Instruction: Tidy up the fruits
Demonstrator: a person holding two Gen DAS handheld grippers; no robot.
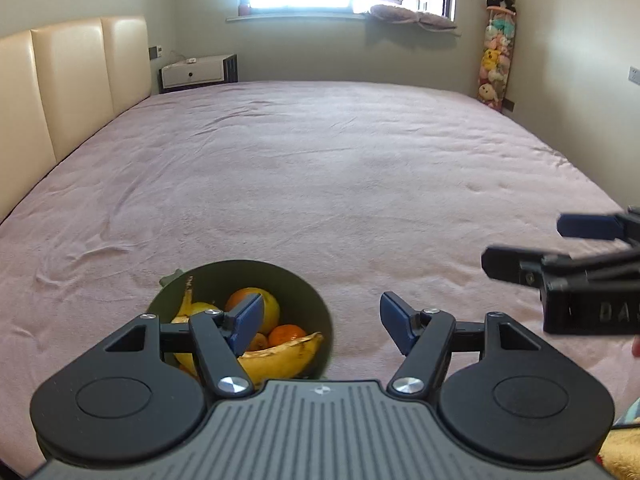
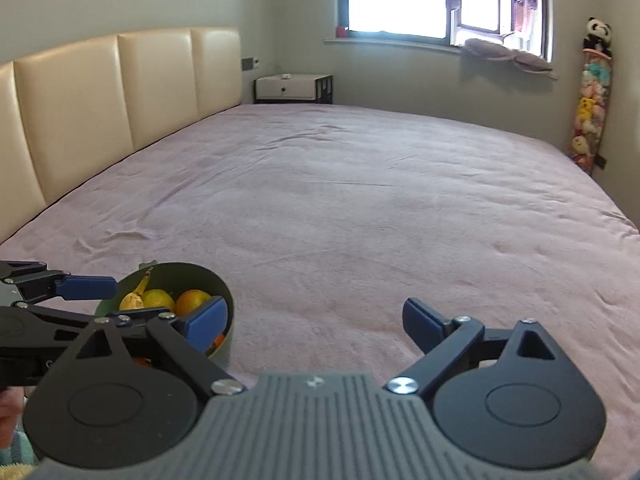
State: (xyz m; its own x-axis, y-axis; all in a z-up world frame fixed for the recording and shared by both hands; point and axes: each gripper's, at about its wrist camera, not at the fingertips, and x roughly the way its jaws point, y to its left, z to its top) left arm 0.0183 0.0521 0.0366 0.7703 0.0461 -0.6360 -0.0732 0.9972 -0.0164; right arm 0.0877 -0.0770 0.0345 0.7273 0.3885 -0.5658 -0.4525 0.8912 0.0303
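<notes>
A dark green bowl [image 1: 316, 312] sits on the pink bed cover near the front edge. It holds a banana [image 1: 280, 358], oranges [image 1: 286, 334] and a yellow fruit. My left gripper [image 1: 322, 326] hovers just in front of the bowl, open, with nothing between its blue pads. In the right wrist view the bowl [image 2: 222, 292] is at lower left with an orange [image 2: 192, 302] showing. My right gripper [image 2: 314, 322] stands wide open over bare cover to the bowl's right, empty. The right gripper [image 1: 532, 248] also shows at the left view's right edge.
The pink bed [image 1: 320, 168] stretches far ahead. A cream padded headboard [image 1: 64, 80] runs along the left. A white nightstand [image 1: 196, 72] stands in the back corner, and a stack of plush toys [image 1: 496, 60] stands by the right wall under the window.
</notes>
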